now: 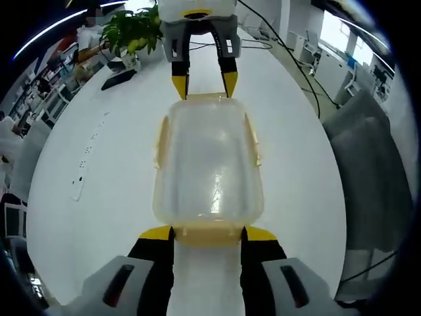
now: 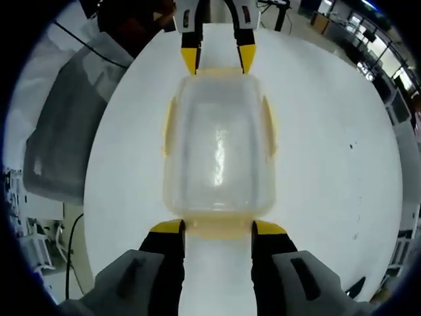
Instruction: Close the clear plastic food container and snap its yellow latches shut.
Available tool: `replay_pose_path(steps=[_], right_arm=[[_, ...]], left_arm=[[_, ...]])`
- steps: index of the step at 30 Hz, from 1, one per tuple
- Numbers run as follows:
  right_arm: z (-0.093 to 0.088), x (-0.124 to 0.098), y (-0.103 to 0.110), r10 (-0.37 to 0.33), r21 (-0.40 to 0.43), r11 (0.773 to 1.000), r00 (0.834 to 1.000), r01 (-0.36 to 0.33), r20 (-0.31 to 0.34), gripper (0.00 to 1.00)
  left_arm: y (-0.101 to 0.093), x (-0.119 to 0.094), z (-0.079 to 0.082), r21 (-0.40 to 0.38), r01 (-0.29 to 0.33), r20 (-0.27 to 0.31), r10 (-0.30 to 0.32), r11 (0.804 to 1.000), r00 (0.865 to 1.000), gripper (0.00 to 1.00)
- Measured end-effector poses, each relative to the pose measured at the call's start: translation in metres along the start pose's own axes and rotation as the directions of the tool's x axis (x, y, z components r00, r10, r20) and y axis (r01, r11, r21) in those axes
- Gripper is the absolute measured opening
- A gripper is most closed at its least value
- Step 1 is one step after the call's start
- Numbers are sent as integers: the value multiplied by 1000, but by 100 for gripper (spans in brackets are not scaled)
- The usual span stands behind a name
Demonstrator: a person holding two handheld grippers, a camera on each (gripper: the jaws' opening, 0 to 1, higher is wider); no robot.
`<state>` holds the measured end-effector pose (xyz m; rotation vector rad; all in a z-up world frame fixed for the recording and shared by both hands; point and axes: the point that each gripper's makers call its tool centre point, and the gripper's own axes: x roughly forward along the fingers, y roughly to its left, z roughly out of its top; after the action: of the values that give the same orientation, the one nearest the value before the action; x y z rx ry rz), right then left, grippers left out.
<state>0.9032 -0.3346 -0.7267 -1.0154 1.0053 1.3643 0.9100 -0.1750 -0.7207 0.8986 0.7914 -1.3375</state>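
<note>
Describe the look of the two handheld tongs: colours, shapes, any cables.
The left tongs have two black jaws with bright yellow wedge tips, rising from pale grey housings with dark slots. The right tongs match: black jaws, yellow tips, grey housings. Seen from the left gripper view, the right tongs hang from a white body with grey brackets. No cables show on either pair.

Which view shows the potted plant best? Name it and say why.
The left gripper view: the potted plant stands at the table's far end, green leaves plain beside the right gripper. The right gripper view looks the opposite way, over the container toward the left gripper.
</note>
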Motion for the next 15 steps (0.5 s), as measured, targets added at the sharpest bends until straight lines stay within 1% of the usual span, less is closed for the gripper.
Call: replay_pose_path(steps=[12, 15], right_arm=[[0, 1, 0, 5, 0, 1000, 1000, -5, 6, 36], [-1, 1, 2, 21, 13, 1000, 1000, -21, -2, 37]], left_arm=[[-2, 3, -2, 0, 11, -11, -11, 1000, 1000, 33], [-3, 3, -2, 4, 11, -10, -11, 1000, 1000, 34]])
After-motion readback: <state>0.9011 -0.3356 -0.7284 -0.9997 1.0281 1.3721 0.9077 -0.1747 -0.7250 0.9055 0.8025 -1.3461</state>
